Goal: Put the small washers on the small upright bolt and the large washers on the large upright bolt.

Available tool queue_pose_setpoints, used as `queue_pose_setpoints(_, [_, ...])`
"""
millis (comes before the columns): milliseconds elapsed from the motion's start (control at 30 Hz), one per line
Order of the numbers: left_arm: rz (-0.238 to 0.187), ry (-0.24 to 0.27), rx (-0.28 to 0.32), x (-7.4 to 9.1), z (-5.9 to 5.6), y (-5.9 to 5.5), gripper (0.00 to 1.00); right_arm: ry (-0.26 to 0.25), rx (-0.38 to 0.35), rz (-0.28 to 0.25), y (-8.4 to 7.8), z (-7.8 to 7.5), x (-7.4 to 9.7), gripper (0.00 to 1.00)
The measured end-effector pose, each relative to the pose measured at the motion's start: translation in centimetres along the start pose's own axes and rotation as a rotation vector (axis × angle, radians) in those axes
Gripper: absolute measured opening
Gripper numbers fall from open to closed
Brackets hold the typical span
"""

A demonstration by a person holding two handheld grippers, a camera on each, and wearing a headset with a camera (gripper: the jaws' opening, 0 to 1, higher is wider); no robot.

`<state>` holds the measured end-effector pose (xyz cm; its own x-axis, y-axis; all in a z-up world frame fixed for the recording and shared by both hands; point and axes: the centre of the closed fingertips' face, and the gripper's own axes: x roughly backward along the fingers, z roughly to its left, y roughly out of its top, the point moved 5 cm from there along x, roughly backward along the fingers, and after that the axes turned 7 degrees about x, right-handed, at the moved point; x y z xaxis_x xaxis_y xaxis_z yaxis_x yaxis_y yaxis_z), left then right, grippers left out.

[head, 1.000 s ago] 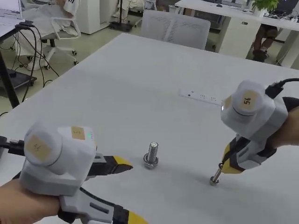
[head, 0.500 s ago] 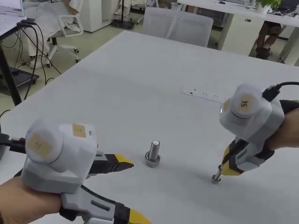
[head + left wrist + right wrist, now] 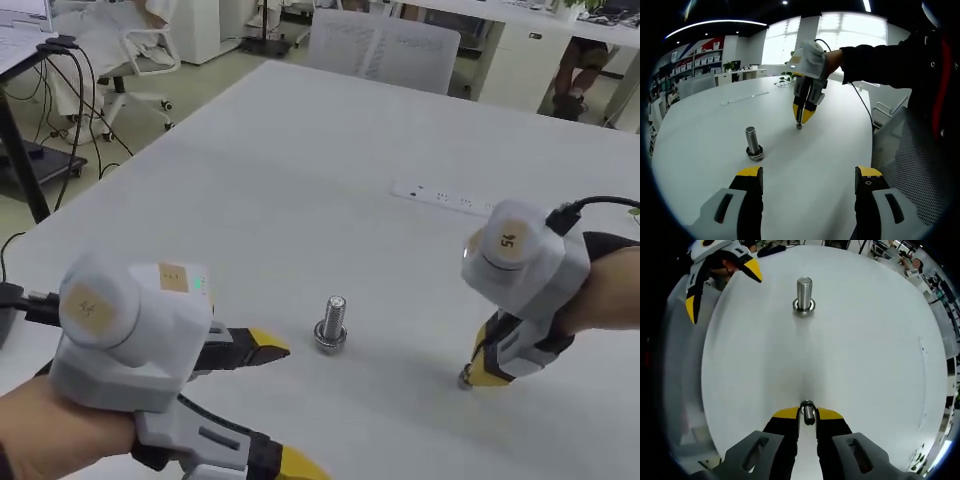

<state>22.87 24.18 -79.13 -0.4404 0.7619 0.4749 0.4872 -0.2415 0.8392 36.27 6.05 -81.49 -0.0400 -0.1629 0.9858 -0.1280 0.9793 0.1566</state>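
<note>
plainly, large bolt (image 3: pixel 333 322) stands upright, threads skyward.

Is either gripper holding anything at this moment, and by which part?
The right gripper is shut on the small bolt, pinching its upper shank while its foot rests on the table. The left gripper is open, holding nothing.

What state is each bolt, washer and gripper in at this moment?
left gripper: open, empty.
right gripper: shut on the small bolt.
small bolt: clamped between the right gripper's jaws, down at the table.
large bolt: standing upright on the table, untouched.
washer: seated around the large bolt's base.
</note>
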Motion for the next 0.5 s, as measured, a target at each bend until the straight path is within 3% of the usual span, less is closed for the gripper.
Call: queue_pose_setpoints(500, [0.007,-0.003,0.0,-0.15,0.01,-0.12,0.74,0.0,0.0,-0.004,0.18,0.06,-0.45,0.14])
